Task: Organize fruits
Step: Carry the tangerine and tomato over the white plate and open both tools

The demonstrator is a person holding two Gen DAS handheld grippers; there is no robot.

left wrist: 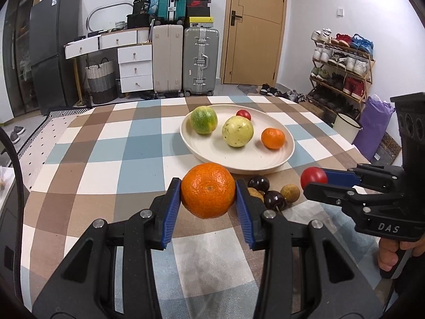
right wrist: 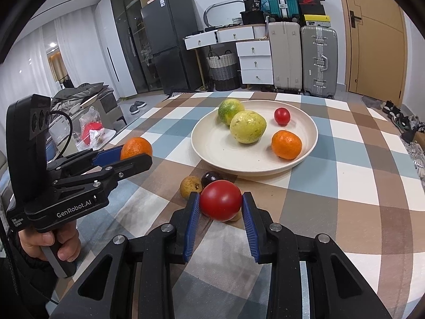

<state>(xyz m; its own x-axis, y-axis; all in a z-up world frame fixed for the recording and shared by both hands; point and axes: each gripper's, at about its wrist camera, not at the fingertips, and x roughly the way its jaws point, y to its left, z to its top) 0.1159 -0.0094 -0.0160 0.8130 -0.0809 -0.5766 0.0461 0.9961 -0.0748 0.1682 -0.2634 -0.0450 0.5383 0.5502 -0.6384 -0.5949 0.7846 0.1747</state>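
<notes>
My left gripper (left wrist: 208,191) is shut on a large orange (left wrist: 208,190), held above the checked tablecloth just in front of the cream plate (left wrist: 212,156). My right gripper (right wrist: 220,204) is shut on a red tomato (right wrist: 221,203), also lifted near the plate's front rim. On the plate (right wrist: 212,143) lie a green-yellow citrus (left wrist: 204,119), a pale yellow fruit (left wrist: 237,131), a small orange (left wrist: 273,138) and a small red tomato (left wrist: 243,114). Loose on the cloth below the grippers sit two dark purple fruits (left wrist: 258,183) and brown round fruits (left wrist: 290,192). Each gripper shows in the other's view, left gripper (right wrist: 136,156), right gripper (left wrist: 314,179).
The table's far edge runs behind the plate. Beyond it stand suitcases (left wrist: 201,61), white drawers (left wrist: 135,67), a dark fridge (left wrist: 54,47) and a shoe rack (left wrist: 342,71). A hand (right wrist: 50,242) grips the left tool's handle. Bags lie on a side surface (right wrist: 91,130).
</notes>
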